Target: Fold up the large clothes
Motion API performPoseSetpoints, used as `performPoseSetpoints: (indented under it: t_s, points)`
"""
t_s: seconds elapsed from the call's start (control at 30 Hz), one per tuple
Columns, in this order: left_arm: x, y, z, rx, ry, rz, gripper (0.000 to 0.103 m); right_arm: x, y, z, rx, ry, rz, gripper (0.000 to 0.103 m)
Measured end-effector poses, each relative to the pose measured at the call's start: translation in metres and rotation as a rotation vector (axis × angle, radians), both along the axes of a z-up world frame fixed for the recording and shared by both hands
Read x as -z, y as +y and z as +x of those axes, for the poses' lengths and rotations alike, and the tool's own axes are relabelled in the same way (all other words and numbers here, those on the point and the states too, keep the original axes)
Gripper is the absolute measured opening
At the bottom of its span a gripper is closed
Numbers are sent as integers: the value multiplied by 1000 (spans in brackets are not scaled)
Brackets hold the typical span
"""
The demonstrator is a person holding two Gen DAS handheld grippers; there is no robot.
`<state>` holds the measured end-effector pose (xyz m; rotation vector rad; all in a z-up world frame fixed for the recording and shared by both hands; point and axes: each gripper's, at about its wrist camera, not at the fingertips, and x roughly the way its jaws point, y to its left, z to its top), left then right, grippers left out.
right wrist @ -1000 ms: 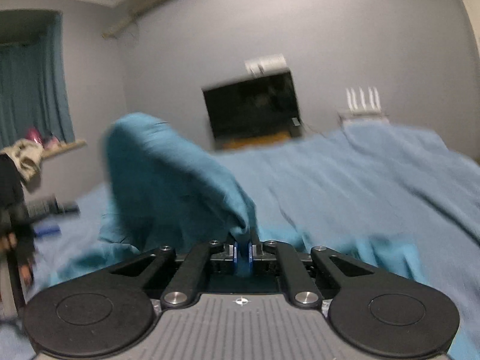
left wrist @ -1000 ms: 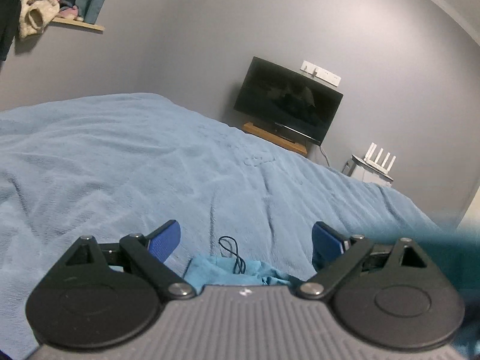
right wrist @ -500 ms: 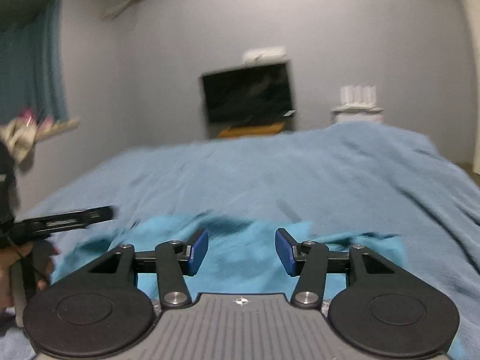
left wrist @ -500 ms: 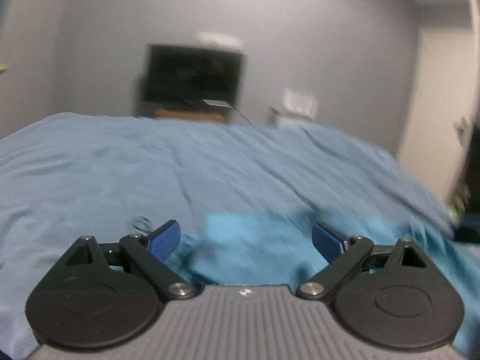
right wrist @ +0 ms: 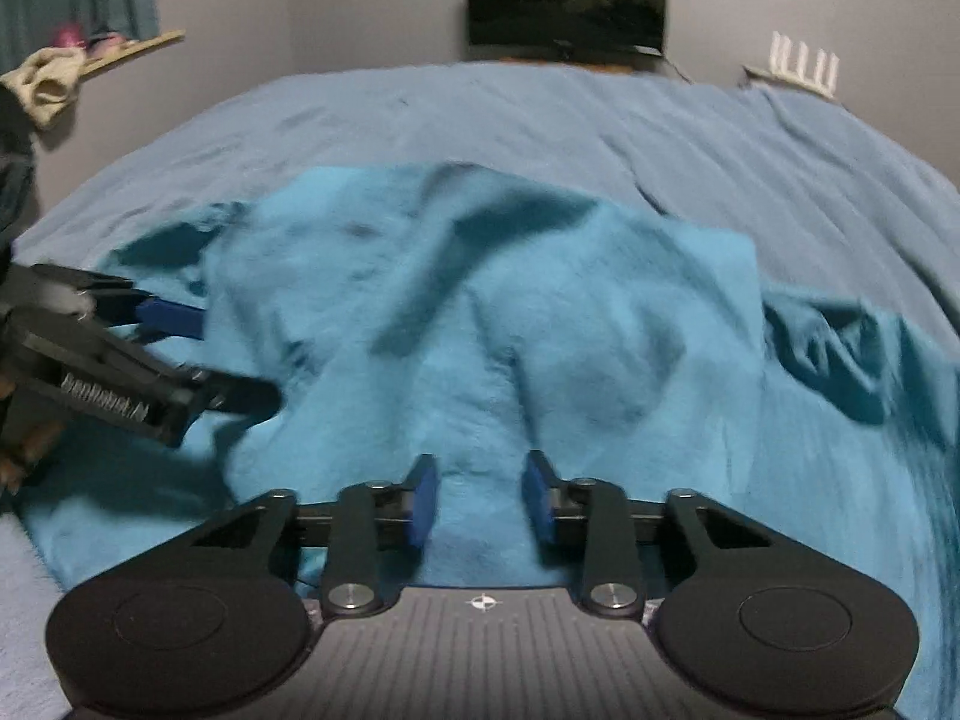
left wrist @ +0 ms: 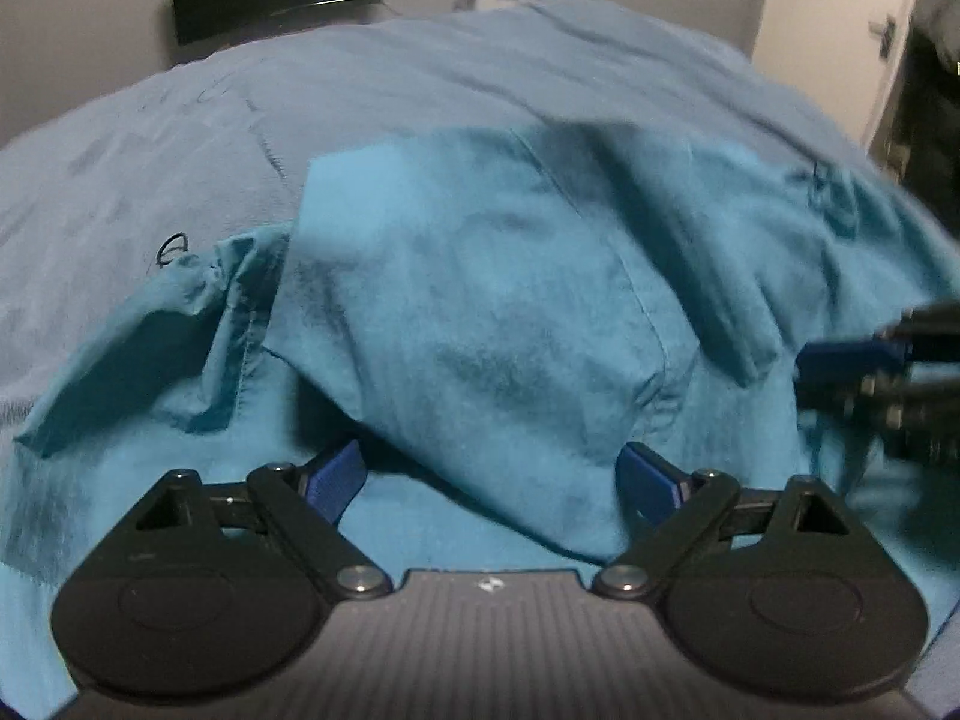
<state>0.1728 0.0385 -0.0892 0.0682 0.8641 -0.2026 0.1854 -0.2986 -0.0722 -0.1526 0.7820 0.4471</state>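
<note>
A teal garment (left wrist: pixel 492 300) lies rumpled and partly folded on the blue bed cover (left wrist: pixel 180 138); it also shows in the right wrist view (right wrist: pixel 540 324). My left gripper (left wrist: pixel 495 477) is open wide just above the cloth, holding nothing. My right gripper (right wrist: pixel 480 501) is open over the garment's near edge, holding nothing. The right gripper shows at the right edge of the left wrist view (left wrist: pixel 870 372). The left gripper shows at the left of the right wrist view (right wrist: pixel 150 354). A thin black cord loop (left wrist: pixel 171 249) lies beside the garment's left flap.
The blue bed cover (right wrist: pixel 540 114) spreads far beyond the garment. A dark TV (right wrist: pixel 564 6) stands at the bed's far end, a white router (right wrist: pixel 804 63) to its right. A shelf with cloth items (right wrist: pixel 72 66) is on the left wall. A door (left wrist: pixel 840 30) is at right.
My right gripper let go of the garment and opened. Both grippers tipped down and moved low over the garment, which now lies spread on the bed.
</note>
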Motion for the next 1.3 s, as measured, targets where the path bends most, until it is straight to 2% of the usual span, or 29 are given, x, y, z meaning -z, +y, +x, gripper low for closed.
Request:
performPoseSetpoints:
  t_s: [0.03, 0.07, 0.13, 0.17, 0.23, 0.3, 0.37, 0.4, 0.47, 0.53, 0.6, 0.67, 0.7, 0.73, 0.77, 0.8, 0.9, 0.97, 1.1, 1.17, 1.2, 1.23, 1.27, 1.3]
  points:
    - [4, -6, 0, 9, -1, 29, 91, 2, 1, 9, 17, 10, -7, 16]
    - [7, -11, 1, 16, -4, 53, 91, 6, -1, 11, 36, 21, -6, 13]
    - [13, -17, 5, 19, -10, 64, 91, 4, -6, 16, 54, 33, 29, 13]
    - [13, -17, 8, 16, -8, 52, 91, 1, -10, 14, 61, 25, 52, 17]
    - [12, -13, 6, 11, -6, 37, 91, -10, -21, 6, 84, -14, 106, 37]
    - [7, -9, 0, 13, -8, 46, 91, -23, -34, 1, 115, -68, 170, 51]
    - [6, -9, -6, 13, -9, 48, 91, -30, -47, -1, 178, -115, 182, 55]
    - [4, -8, -5, 12, -8, 45, 91, -33, -52, -1, 220, -131, 167, 59]
    - [2, -6, -6, 11, -7, 43, 91, -32, -65, 2, 308, -141, 113, 61]
    - [1, -6, -8, 12, -8, 45, 91, -25, -72, 9, 340, -81, 122, 63]
    - [1, -6, -7, 11, -7, 45, 91, -15, -76, 16, 318, 9, 159, 70]
    - [2, -6, -7, 12, -8, 47, 91, -7, -73, 19, 303, 50, 152, 71]
    - [2, -6, -7, 12, -8, 46, 91, -6, -72, 20, 283, 65, 166, 65]
    - [2, -6, -7, 11, -7, 45, 91, -4, -70, 22, 258, 83, 191, 51]
    - [2, -6, -7, 10, -7, 42, 92, -4, -68, 22, 240, 91, 207, 44]
    - [2, -6, -7, 10, -6, 40, 92, -6, -66, 20, 233, 73, 198, 34]
    - [-5, -6, -8, 8, -7, 36, 91, -13, -66, 16, 225, 23, 194, 14]
    - [-20, -6, -12, -3, -35, 20, 91, -20, -69, 9, 250, -7, 177, 10]
    - [-52, -4, -24, -33, -166, -76, 91, -28, -83, 6, 325, -37, 141, 10]
    - [-51, -5, -27, -35, -216, -78, 92, -22, -84, 11, 324, 2, 134, 18]
    - [-48, -6, -28, -30, -233, -60, 91, -21, -82, 11, 337, -3, 116, 28]
    - [-45, -8, -27, -33, -241, -27, 91, -23, -79, 10, 345, -28, 87, 42]
    - [-42, -8, -27, -45, -252, 1, 91, -28, -74, 5, 352, -84, 51, 47]
    - [-42, -8, -27, -60, -267, 13, 91, -32, -69, 1, 355, -141, 23, 59]
